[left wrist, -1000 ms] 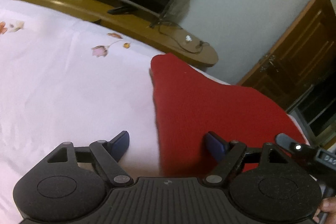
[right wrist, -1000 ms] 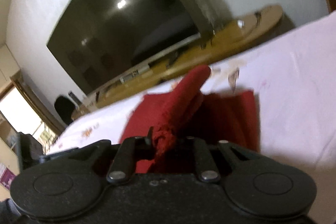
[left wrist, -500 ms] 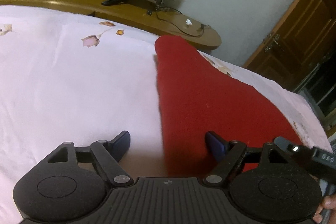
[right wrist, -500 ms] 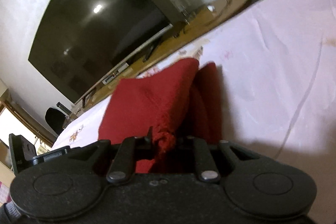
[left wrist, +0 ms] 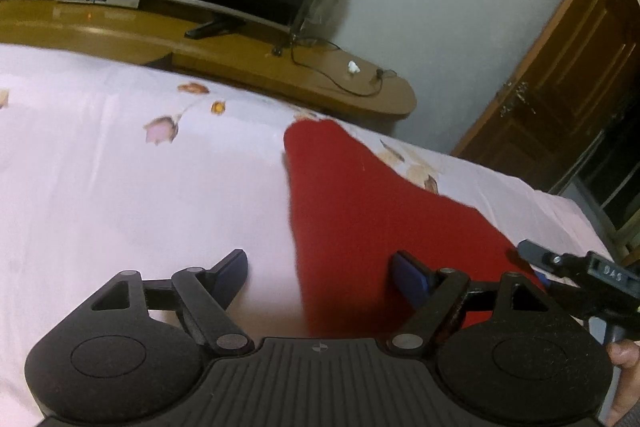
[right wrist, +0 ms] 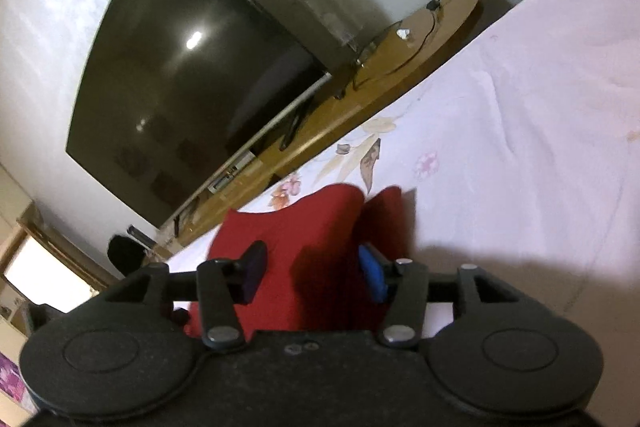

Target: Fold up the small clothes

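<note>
A red cloth lies folded on a pink flowered bedsheet. My left gripper is open and empty; its left finger is over the sheet and its right finger over the cloth's near edge. In the right wrist view the red cloth lies under my right gripper, which is open with the cloth between and below its fingers. The right gripper's tip shows at the right edge of the left wrist view.
A wooden TV stand with cables runs along the bed's far edge, and a large dark TV stands on it. A wooden door is at the right. The bedsheet stretches to the right.
My right gripper has opened and let go of the red cloth, which has dropped flat onto the bed. The left gripper stays open and has shifted slightly.
</note>
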`<state>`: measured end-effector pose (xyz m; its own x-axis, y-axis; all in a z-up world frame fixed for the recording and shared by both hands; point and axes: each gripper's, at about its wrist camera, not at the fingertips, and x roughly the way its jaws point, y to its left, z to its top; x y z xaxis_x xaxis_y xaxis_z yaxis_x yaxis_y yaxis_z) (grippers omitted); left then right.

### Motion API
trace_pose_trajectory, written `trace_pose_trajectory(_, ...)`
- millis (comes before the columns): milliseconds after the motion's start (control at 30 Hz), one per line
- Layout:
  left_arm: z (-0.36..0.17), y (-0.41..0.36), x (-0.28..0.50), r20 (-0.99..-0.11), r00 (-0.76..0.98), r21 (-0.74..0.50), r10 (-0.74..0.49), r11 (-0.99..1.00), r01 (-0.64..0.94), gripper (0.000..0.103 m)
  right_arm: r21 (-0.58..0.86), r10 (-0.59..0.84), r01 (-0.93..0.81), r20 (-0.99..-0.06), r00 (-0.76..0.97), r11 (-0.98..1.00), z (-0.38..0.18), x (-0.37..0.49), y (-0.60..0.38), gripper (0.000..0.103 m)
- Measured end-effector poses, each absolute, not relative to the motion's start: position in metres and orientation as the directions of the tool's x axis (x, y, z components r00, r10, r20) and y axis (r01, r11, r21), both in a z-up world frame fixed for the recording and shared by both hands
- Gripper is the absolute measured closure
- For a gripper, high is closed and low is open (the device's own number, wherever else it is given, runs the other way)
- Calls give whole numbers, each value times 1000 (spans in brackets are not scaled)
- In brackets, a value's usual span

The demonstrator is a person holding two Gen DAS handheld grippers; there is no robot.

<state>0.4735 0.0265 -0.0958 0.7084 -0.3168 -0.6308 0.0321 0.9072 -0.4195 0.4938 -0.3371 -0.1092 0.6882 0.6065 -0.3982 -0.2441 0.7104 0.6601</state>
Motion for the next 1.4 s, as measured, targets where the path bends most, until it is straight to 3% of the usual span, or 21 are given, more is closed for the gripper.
trace_pose_trajectory(100, -101, 24, 488, -659, 690, -399, -300, 917, 18, 24, 599, 611, -296, -429, 666, 744, -111, 506, -320, 55)
trace_pose_trajectory(167, -107, 23, 492, -672, 679, -396, -295, 918, 7, 24, 527, 570, -309, -458, 682, 792, -111, 506, -307, 65)
trace_pose_trajectory(233, -110, 23, 491, -668, 680, -412, -301, 911, -3, 23, 446, 503, -305, -440, 744, 842, -107, 496, -301, 91)
trace_pose_trajectory(300, -105, 20, 488, -654, 694, -408, -299, 913, 10, 24, 371, 440, -293, -417, 796, 881, -103, 482, -297, 93)
trace_pose_trajectory(400, -102, 6, 492, -671, 695, -328, -257, 944, 32, 23, 249, 369, -291, -373, 851, 924, -98, 463, -290, 93)
trace_pose_trajectory(467, -110, 1, 499, -696, 673, -331, -251, 944, 10, 23, 245, 337, -251, -428, 838, 936, -109, 474, -291, 93)
trace_pose_trajectory(533, -111, -4, 504, -709, 671, -290, -218, 957, 5, 10, 248, 299, -196, -501, 812, 949, -125, 490, -291, 93)
trace_pose_trajectory(633, -112, -1, 508, -723, 653, -300, -227, 954, 0, 9, 274, 306, -185, -510, 804, 944, -126, 495, -294, 91)
trace_pose_trajectory(667, -112, 1, 508, -725, 650, -299, -228, 954, 2, 9, 282, 315, -189, -518, 796, 941, -127, 497, -295, 89)
trace_pose_trajectory(733, -104, 5, 501, -714, 662, -303, -228, 953, 1, 10, 335, 340, -179, -521, 783, 925, -120, 494, -303, 75)
trace_pose_trajectory(833, -96, 14, 471, -671, 684, -360, -286, 932, 36, 11, 431, 394, -188, -462, 795, 883, -100, 468, -321, 63)
trace_pose_trajectory(1167, -107, 34, 387, -634, 693, -432, -343, 900, 50, 11, 630, 559, -186, -467, 685, 754, -109, 354, -340, 63)
trace_pose_trajectory(1400, -111, 25, 373, -658, 677, -399, -331, 915, 61, 11, 709, 593, -119, -473, 651, 695, -120, 354, -332, 63)
